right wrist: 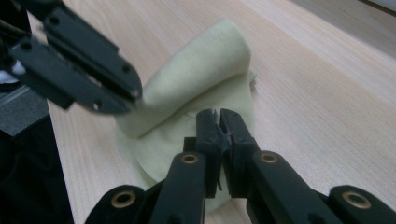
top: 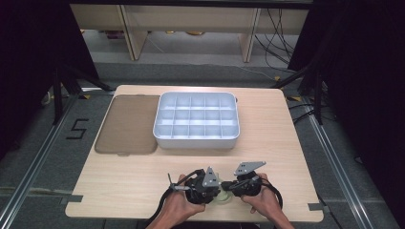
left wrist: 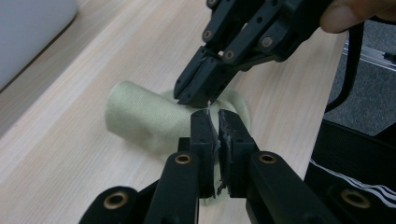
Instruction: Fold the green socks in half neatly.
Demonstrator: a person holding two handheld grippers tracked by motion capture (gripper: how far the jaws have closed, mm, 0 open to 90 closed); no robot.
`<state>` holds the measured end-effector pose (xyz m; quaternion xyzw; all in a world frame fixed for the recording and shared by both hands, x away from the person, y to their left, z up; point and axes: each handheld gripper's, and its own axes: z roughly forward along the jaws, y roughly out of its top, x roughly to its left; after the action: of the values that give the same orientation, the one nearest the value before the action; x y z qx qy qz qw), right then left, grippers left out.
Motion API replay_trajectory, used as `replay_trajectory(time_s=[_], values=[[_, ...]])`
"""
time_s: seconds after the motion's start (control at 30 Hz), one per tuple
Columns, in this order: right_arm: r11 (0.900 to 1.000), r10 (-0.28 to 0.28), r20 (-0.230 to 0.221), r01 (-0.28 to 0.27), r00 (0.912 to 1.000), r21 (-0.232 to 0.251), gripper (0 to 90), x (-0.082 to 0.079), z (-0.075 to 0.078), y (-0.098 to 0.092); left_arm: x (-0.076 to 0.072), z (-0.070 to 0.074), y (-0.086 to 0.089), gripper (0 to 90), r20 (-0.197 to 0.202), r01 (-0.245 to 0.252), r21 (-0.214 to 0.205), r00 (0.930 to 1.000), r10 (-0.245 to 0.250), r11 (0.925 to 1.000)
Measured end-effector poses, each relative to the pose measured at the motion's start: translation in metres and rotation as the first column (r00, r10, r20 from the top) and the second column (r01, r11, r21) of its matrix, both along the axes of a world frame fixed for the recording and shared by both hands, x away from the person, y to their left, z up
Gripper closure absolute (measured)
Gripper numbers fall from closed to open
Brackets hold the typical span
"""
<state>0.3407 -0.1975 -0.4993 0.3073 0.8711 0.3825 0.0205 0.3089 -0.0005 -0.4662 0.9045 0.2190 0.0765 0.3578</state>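
High view: both hands hold the left gripper [top: 213,190] and right gripper [top: 231,187] over a pale green cloth [top: 222,196] at the table's [top: 133,176] near edge. Left gripper view: its jaws are clenched on the cloth's [left wrist: 140,119] edge. Right gripper view: its jaws pinch the cloth's [right wrist: 205,79] flat layer beside the rolled part.

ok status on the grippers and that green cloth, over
Left gripper shut on the green cloth. Right gripper shut on its other edge. Cloth part-rolled near the table front edge. Nothing in the way.
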Motion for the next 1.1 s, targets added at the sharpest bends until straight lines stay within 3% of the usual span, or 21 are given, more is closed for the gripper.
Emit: replay_trajectory(time_s=[0.03,0.1,0.13,0.23,0.27,0.3,0.33,0.43,0.47,0.5,0.53,0.63,0.67,0.7,0.73,0.77,0.9,0.93,1.1], values=[[1.0000,-0.002,-0.021,0.002,0.9998,0.009,86.9,0.000,0.000,0.000,0.000,-0.001,-0.002,84.8,0.008,0.009,0.005,0.9999,-0.009,0.9999],[0.9997,-0.017,0.001,0.017,0.9999,0.015,86.4,0.003,0.001,-0.005,-0.001,-0.002,-0.004,84.8,0.008,0.036,0.030,0.9993,-0.037,0.9989],[0.9998,-0.014,0.006,0.014,0.9999,0.014,86.5,0.004,0.001,-0.006,-0.003,-0.005,-0.007,84.8,0.004,0.013,0.003,0.9999,-0.013,0.9999],[0.9994,-0.026,0.006,0.026,0.9996,0.023,86.5,0.006,0.002,-0.009,-0.002,-0.007,-0.010,84.7,0.019,0.028,0.016,0.9994,-0.028,0.9995],[0.9990,-0.034,0.005,0.034,0.9994,0.029,86.4,0.006,0.003,-0.010,0.000,-0.006,-0.009,84.7,0.021,0.064,0.055,0.9976,-0.066,0.9964],[0.9988,-0.038,0.010,0.037,0.9992,0.033,86.5,0.007,0.005,-0.012,-0.002,-0.009,-0.011,84.7,0.008,0.028,0.023,0.9996,-0.028,0.9993],[0.9978,-0.052,-0.001,0.052,0.9987,0.041,86.5,0.006,0.007,-0.013,-0.002,-0.010,-0.012,84.7,0.008,0.034,0.029,0.9994,-0.034,0.9990],[0.9960,-0.058,0.024,0.056,0.9981,0.070,86.5,0.007,0.014,-0.017,0.000,-0.013,-0.012,84.7,0.016,0.067,0.066,0.9975,-0.068,0.9955],[0.9958,-0.057,0.041,0.054,0.9975,0.074,86.5,0.008,0.016,-0.019,-0.002,-0.016,-0.014,84.7,0.010,0.039,0.037,0.9992,-0.039,0.9985],[0.9952,-0.060,0.032,0.058,0.9976,0.080,86.5,0.007,0.019,-0.019,-0.001,-0.017,-0.015,84.7,0.009,0.040,0.038,0.9991,-0.041,0.9985],[0.9956,-0.051,0.052,0.047,0.9973,0.082,86.6,0.007,0.021,-0.019,-0.002,-0.019,-0.016,84.6,-0.005,0.032,0.034,0.9995,-0.032,0.9989],[0.9948,-0.038,0.058,0.033,0.9976,0.097,86.6,0.005,0.029,-0.015,-0.001,-0.019,-0.016,84.6,-0.003,0.040,0.041,0.9992,-0.039,0.9984],[0.9948,-0.038,0.058,0.033,0.9976,0.097,86.6,0.005,0.029,-0.015,-0.002,-0.020,-0.017,84.6,0.003,0.028,0.025,0.9996,-0.029,0.9993],[0.9944,-0.036,0.052,0.030,0.9980,0.102,86.6,0.005,0.030,-0.013,-0.001,-0.020,-0.016,84.6,0.011,0.032,0.037,0.9994,-0.032,0.9988],[0.9950,-0.015,0.080,0.007,0.9967,0.100,86.7,0.007,0.031,-0.012,-0.001,-0.021,-0.017,84.6,0.005,0.037,0.036,0.9993,-0.037,0.9987],[0.9953,-0.015,0.083,0.007,0.9965,0.097,86.7,0.007,0.031,-0.010,0.000,-0.020,-0.015,84.6,0.001,0.061,0.065,0.9981,-0.061,0.9960],[0.9949,-0.003,0.064,-0.004,0.9980,0.101,86.7,0.007,0.032,0.000,0.000,-0.021,-0.016,84.5,0.007,0.059,0.066,0.9982,-0.060,0.9961],[0.9951,0.010,0.082,-0.019,0.9965,0.098,86.7,0.008,0.032,0.001,0.000,-0.021,-0.016,84.5,0.006,0.059,0.065,0.9982,-0.060,0.9961],[0.9948,0.064,0.069,-0.069,0.9955,0.074,86.7,0.009,0.027,0.015,-0.001,-0.022,-0.016,84.3,0.010,0.047,0.067,0.9988,-0.047,0.9967]])
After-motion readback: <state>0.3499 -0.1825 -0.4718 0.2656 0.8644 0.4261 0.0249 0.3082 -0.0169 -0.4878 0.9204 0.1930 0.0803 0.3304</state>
